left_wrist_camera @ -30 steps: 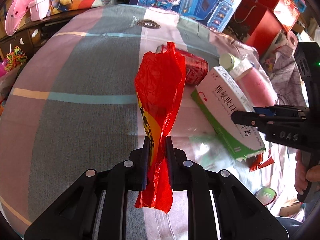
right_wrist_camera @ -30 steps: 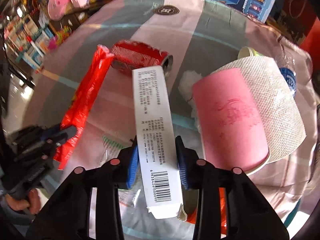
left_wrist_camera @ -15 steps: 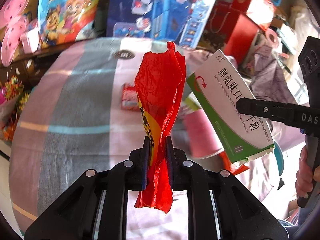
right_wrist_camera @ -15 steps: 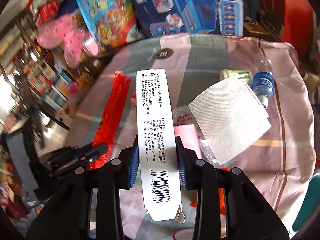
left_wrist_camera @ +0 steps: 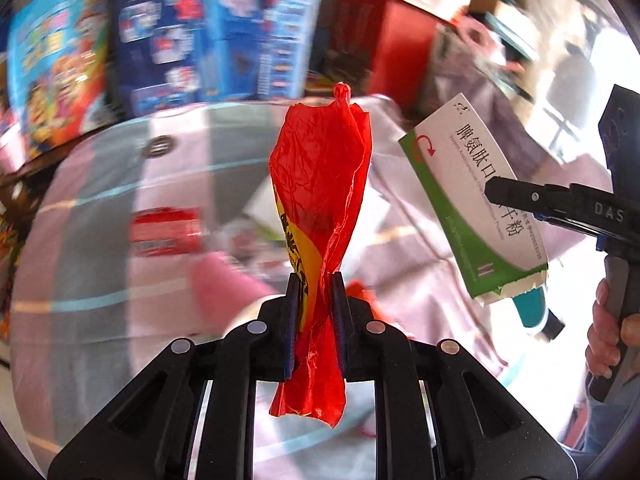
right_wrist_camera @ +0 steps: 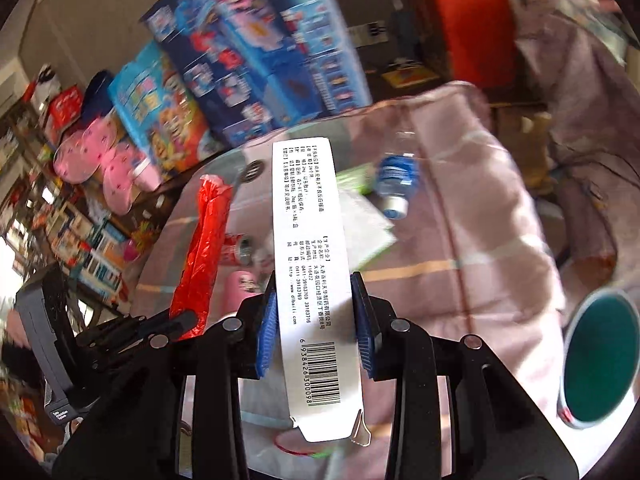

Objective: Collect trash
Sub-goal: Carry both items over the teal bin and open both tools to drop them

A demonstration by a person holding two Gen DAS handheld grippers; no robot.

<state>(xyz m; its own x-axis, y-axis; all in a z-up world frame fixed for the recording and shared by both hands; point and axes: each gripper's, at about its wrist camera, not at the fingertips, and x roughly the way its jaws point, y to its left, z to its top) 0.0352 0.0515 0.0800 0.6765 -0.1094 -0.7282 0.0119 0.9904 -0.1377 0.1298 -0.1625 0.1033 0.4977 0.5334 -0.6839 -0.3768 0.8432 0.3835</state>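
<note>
Trash is in both grippers now and clear of the table: over the last second both pieces have gone from low over the cloth to well above it, with the toy boxes [left_wrist_camera: 208,32] behind filling more of each view. Judging by that, both pickups are done and the carry to a bin is the step in hand.

The table [right_wrist_camera: 460,208] drops away at its far rim, just before the toy boxes, and at its right side, where a teal bin [right_wrist_camera: 600,360] shows its mouth below the edge. That looks like the likely drop point, with open air between it and the load.

Left on the cloth are a can [left_wrist_camera: 166,230], a bottle [right_wrist_camera: 394,180], a pink cup [left_wrist_camera: 224,284] and some paper, well apart from either load.

The right gripper [right_wrist_camera: 316,332] pinches the carton [right_wrist_camera: 310,240] across its narrow sides. The left gripper [left_wrist_camera: 316,312] is pressed onto the red wrapper [left_wrist_camera: 320,184], which stands upright above the jaws and hangs loose below.
</note>
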